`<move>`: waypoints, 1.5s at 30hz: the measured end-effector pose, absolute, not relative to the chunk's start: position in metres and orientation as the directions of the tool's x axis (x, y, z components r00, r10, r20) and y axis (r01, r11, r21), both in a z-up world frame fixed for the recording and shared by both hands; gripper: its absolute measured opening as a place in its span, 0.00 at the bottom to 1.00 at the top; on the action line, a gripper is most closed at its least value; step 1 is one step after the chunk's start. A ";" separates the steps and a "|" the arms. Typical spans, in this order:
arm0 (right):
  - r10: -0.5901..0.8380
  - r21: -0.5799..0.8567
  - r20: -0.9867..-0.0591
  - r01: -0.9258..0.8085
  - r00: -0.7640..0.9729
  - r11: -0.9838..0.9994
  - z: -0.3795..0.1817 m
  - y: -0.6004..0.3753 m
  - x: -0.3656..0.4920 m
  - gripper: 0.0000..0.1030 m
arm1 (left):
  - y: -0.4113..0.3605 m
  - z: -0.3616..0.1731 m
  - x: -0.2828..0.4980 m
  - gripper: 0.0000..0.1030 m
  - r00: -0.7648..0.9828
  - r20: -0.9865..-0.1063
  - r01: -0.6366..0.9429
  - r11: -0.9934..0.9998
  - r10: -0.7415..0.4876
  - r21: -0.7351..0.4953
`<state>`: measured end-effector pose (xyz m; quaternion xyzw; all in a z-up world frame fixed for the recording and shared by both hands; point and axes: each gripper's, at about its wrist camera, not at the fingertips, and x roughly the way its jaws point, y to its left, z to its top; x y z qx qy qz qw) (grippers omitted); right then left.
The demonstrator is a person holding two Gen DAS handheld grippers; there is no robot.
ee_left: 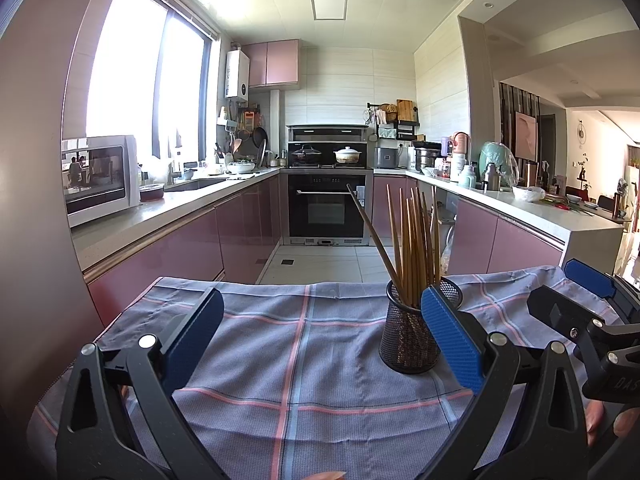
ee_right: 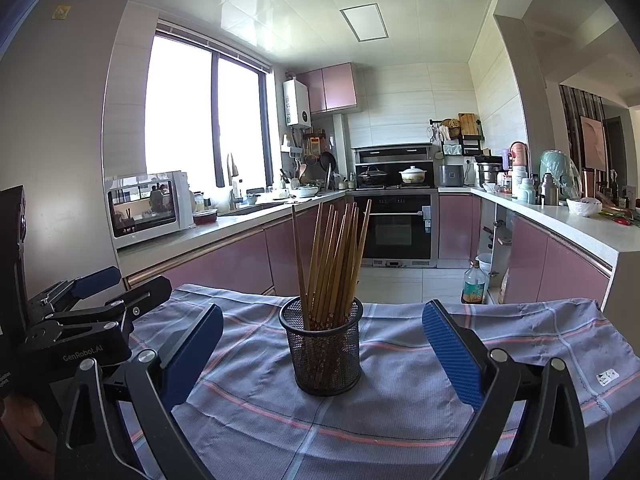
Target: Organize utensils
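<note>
A black mesh holder [ee_right: 325, 354] stands upright on the checked cloth [ee_right: 400, 412], filled with several brown chopsticks [ee_right: 336, 256] pointing up. My right gripper [ee_right: 320, 352] is open, its blue fingers either side of the holder and a little nearer than it, with nothing held. In the left wrist view the same holder [ee_left: 408, 340] sits right of centre, partly behind the right finger of my open, empty left gripper [ee_left: 324, 340]. One chopstick [ee_left: 370, 232] leans far to the left. The other gripper shows at each view's edge.
The cloth-covered table [ee_left: 280, 360] ends just beyond the holder. Past it lie a tiled kitchen floor, pink cabinets, an oven [ee_left: 326, 208], a microwave [ee_left: 100, 178] on the left counter and a cluttered right counter [ee_left: 520, 196]. A bottle [ee_right: 474, 284] stands on the floor.
</note>
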<state>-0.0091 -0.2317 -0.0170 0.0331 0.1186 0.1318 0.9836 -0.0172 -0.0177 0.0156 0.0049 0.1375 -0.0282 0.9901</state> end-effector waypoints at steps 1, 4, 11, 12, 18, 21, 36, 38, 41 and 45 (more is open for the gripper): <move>0.268 0.098 -0.224 -0.252 0.937 0.963 -0.017 -0.232 -0.010 0.93 | -0.018 0.016 -0.017 0.95 0.961 -0.273 0.057 0.998 -0.054 0.002; 0.269 0.097 -0.222 -0.253 0.937 0.963 -0.016 -0.233 -0.010 0.93 | -0.018 0.016 -0.017 0.95 0.960 -0.274 0.057 0.998 -0.055 0.002; 0.269 0.099 -0.223 -0.253 0.937 0.962 -0.016 -0.233 -0.010 0.93 | -0.017 0.015 -0.016 0.95 0.959 -0.277 0.055 0.998 -0.053 0.000; 0.269 0.099 -0.222 -0.253 0.937 0.962 -0.016 -0.233 -0.010 0.93 | -0.017 0.015 -0.015 0.95 0.959 -0.277 0.056 0.998 -0.054 0.001; 0.267 0.095 -0.222 -0.252 0.938 0.963 -0.015 -0.232 -0.010 0.93 | -0.017 0.014 -0.015 0.95 0.958 -0.281 0.055 0.998 -0.053 0.000; 0.268 0.097 -0.221 -0.252 0.938 0.963 -0.016 -0.232 -0.010 0.93 | -0.017 0.014 -0.015 0.95 0.959 -0.280 0.055 0.998 -0.053 -0.001; 0.268 0.099 -0.224 -0.252 0.937 0.963 -0.015 -0.232 -0.009 0.93 | -0.017 0.011 -0.016 0.95 0.957 -0.286 0.059 0.998 -0.057 -0.002; 0.269 0.100 -0.224 -0.252 0.937 0.962 -0.015 -0.232 -0.009 0.94 | -0.017 0.010 -0.016 0.95 0.956 -0.287 0.061 0.998 -0.059 -0.002; 0.268 0.100 -0.225 -0.252 0.937 0.963 -0.015 -0.232 -0.009 0.93 | -0.018 0.008 -0.015 0.95 0.955 -0.291 0.062 0.998 -0.060 -0.003; 0.266 0.100 -0.225 -0.250 0.937 0.963 -0.016 -0.232 -0.009 0.93 | -0.018 0.007 -0.015 0.95 0.955 -0.291 0.061 0.998 -0.059 -0.002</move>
